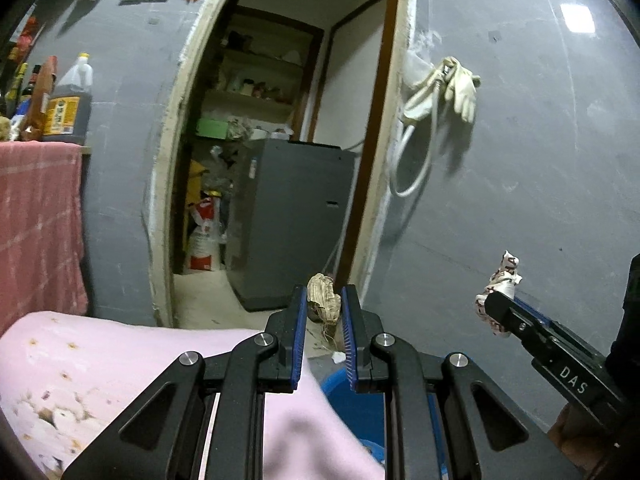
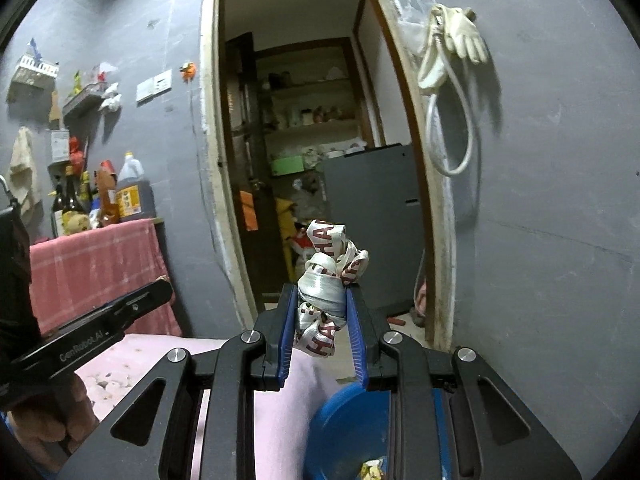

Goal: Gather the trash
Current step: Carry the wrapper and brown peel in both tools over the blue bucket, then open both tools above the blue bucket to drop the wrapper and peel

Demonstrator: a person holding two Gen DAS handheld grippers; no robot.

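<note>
My left gripper (image 1: 323, 304) is shut on a crumpled tan wad of paper (image 1: 322, 294), with frayed bits hanging below its blue pads. My right gripper (image 2: 323, 300) is shut on a knotted white ribbon with red letters (image 2: 332, 276); the same ribbon (image 1: 500, 284) and gripper show at the right of the left wrist view. Both grippers are held up in the air, facing an open doorway. Below them sits a blue bin (image 2: 344, 424) with a scrap of trash (image 2: 372, 470) inside; its rim (image 1: 340, 384) also shows in the left wrist view.
A pink flowered cloth (image 1: 120, 368) covers a surface under the left gripper. At left, a pink towel (image 2: 96, 272) hangs under a counter of bottles (image 2: 132, 196). Through the doorway are a grey appliance (image 1: 296, 216) and cluttered shelves. Gloves and a hose (image 2: 452, 44) hang on the grey wall.
</note>
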